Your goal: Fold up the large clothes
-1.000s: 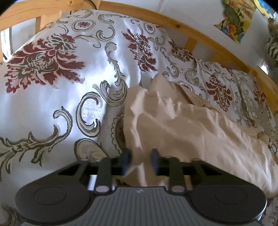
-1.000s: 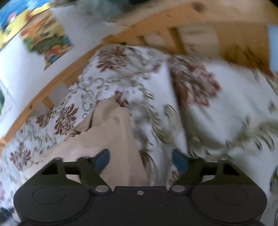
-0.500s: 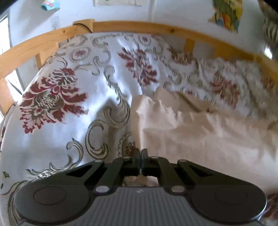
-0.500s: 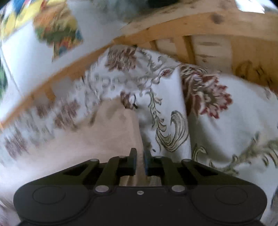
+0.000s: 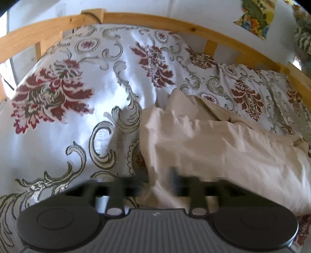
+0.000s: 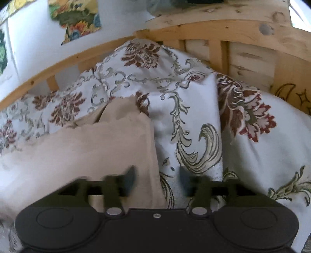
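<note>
A beige garment point(image 5: 213, 144) lies folded in a long band on a flowered bedspread point(image 5: 68, 109). In the left wrist view its left end lies between my blurred fingers. My left gripper point(image 5: 157, 181) is open, with the cloth edge in the gap. In the right wrist view the garment point(image 6: 87, 148) fills the lower left, its right edge running down between the fingers. My right gripper point(image 6: 157, 179) is open over that edge, the left finger over the cloth and the right finger over the bedspread point(image 6: 194, 120).
A wooden bed rail point(image 5: 175, 23) curves along the far side, with a white wall and a coloured picture point(image 5: 254, 15) behind. In the right wrist view a wooden headboard point(image 6: 243, 44) stands at the back right. A pillow point(image 6: 272, 151) lies at right.
Both grippers were shut on the garment's edges half a second ago and have opened. The cloth has dropped onto the bedspread.
</note>
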`<state>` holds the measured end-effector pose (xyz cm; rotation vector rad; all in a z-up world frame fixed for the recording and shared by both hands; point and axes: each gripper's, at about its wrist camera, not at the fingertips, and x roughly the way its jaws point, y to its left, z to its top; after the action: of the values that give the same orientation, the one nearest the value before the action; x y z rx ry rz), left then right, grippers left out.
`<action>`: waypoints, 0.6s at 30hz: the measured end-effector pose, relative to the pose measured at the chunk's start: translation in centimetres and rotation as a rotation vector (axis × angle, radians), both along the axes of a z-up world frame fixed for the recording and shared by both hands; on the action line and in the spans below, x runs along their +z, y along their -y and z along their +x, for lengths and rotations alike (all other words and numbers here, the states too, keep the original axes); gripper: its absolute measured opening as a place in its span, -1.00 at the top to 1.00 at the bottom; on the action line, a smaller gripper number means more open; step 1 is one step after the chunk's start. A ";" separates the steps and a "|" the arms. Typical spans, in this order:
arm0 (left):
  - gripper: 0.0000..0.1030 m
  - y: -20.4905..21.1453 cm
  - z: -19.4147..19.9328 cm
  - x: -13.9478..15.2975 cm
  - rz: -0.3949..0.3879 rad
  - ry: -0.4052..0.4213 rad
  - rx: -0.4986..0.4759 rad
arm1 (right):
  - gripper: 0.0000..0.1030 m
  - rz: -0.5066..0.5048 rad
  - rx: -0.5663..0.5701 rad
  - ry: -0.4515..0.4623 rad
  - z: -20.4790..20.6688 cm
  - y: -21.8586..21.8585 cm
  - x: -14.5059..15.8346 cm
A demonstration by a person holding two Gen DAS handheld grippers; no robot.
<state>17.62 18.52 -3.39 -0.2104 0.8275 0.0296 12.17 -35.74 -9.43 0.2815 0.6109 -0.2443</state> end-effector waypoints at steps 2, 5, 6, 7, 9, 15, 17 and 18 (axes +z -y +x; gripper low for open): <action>-0.72 0.6 -0.3 0.3 0.025 0.044 0.014 | -0.49 0.005 0.008 0.007 -0.1 0.0 0.1; -0.63 1.2 0.4 -0.3 0.023 0.014 0.003 | -0.62 -0.023 0.018 -0.034 0.6 -0.6 -0.3; -0.63 1.3 0.7 -0.8 0.028 0.002 0.009 | -0.67 -0.037 0.024 -0.051 0.9 -0.7 -0.7; -0.63 1.4 1.0 -1.3 0.040 -0.012 0.016 | -0.72 -0.055 0.028 -0.063 1.2 -0.9 -1.1; -0.65 1.6 1.6 -2.4 0.079 -0.048 0.035 | -0.88 -0.107 0.044 -0.101 2.1 -1.3 -2.2; -0.70 1.3 1.6 -3.5 0.090 -0.044 0.023 | -0.98 -0.238 0.076 -0.130 2.7 -2.9 -3.5; -0.71 1.2 1.0 -3.0 0.080 -0.034 0.043 | -0.99 -0.199 0.061 -0.134 2.3 -2.6 -3.0; -0.74 1.2 0.6 -2.7 0.080 -0.023 0.048 | -0.98 -0.194 0.052 -0.127 2.1 -2.6 -2.6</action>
<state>18.20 17.33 -6.09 -0.1550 0.8423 0.1102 14.26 -33.10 -12.06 0.0629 0.7138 -0.2704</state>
